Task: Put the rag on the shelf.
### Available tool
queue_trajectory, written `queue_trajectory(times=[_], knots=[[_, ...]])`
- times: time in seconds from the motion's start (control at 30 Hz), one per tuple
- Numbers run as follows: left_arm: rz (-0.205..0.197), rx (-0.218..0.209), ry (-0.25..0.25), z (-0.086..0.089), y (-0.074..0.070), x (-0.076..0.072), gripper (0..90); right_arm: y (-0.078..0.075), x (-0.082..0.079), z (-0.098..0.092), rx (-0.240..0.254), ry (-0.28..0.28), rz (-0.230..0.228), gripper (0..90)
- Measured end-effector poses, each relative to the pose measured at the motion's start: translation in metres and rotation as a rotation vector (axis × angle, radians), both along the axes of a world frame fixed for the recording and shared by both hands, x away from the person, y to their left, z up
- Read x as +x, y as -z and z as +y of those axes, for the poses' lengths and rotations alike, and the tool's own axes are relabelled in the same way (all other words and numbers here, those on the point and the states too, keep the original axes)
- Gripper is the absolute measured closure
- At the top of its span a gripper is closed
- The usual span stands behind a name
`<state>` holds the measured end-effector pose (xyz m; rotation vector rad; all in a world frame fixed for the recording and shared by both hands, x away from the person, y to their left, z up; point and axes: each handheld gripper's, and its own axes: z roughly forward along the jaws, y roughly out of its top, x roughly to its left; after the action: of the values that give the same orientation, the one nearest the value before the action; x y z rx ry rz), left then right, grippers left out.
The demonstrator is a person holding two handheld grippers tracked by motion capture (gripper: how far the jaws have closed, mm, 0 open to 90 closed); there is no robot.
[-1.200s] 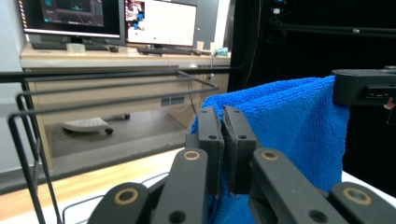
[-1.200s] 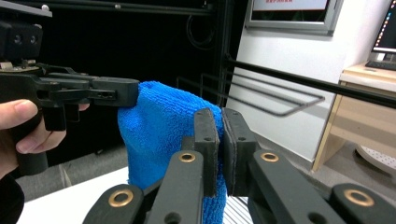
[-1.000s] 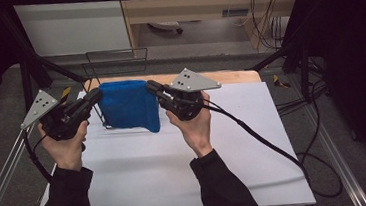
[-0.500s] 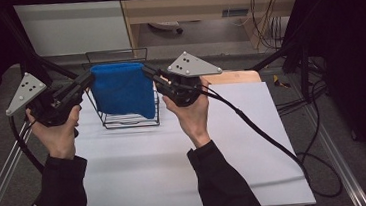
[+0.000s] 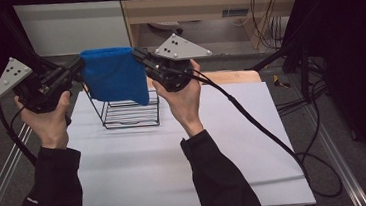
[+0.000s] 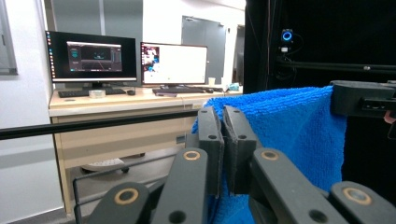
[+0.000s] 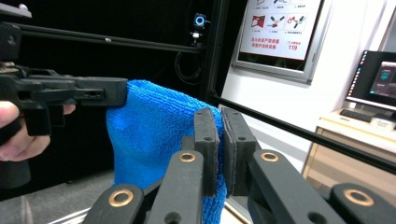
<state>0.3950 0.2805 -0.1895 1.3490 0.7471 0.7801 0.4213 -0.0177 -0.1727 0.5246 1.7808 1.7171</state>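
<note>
From the high view, a blue cloth (image 5: pixel 115 79) hung above a wire rack (image 5: pixel 130 112) on the white counter (image 5: pixel 176 159), the left gripper (image 5: pixel 78 67) and right gripper (image 5: pixel 139 56) each clamped on a top corner. In the left gripper view the jaws pinched its edge, the soft, light fabric (image 6: pixel 299 135) drooping freely. The right gripper view showed the same pinch, so corners looked like the best hold.

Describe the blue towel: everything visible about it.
The blue towel is bright blue with a looped terry pile, probably microfibre. It hangs in the air, its top edge stretched between two tools: the left tool is shut on one upper corner, the right tool on the other. Its body drapes down in soft folds above and in front of the black wire rack on the white table.
</note>
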Motion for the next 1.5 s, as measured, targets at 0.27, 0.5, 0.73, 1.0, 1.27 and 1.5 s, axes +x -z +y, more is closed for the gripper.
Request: queue_trajectory(times=[0.27,0.5,0.73,1.0,1.27,1.5], knots=[[-0.008,-0.005,-0.014,0.005,-0.016,0.009,86.5,-0.015,0.009,0.007,0.005,0.003,-0.013,86.1],[-0.009,-0.012,-0.027,0.008,-0.027,0.015,86.4,-0.029,0.016,0.013,-0.007,0.012,-0.032,86.1],[-0.009,-0.012,-0.051,0.011,-0.034,0.024,86.4,-0.035,0.026,0.019,0.004,0.011,-0.033,86.0],[0.0,-0.016,-0.062,0.014,-0.037,0.043,86.4,-0.038,0.043,0.024,0.004,0.018,-0.03,86.0],[0.011,-0.009,-0.081,0.012,-0.038,0.062,86.4,-0.039,0.062,0.027,-0.005,0.036,-0.026,86.0],[0.038,-0.012,-0.097,0.012,-0.037,0.084,86.4,-0.038,0.084,0.03,-0.014,0.048,-0.017,86.0]])
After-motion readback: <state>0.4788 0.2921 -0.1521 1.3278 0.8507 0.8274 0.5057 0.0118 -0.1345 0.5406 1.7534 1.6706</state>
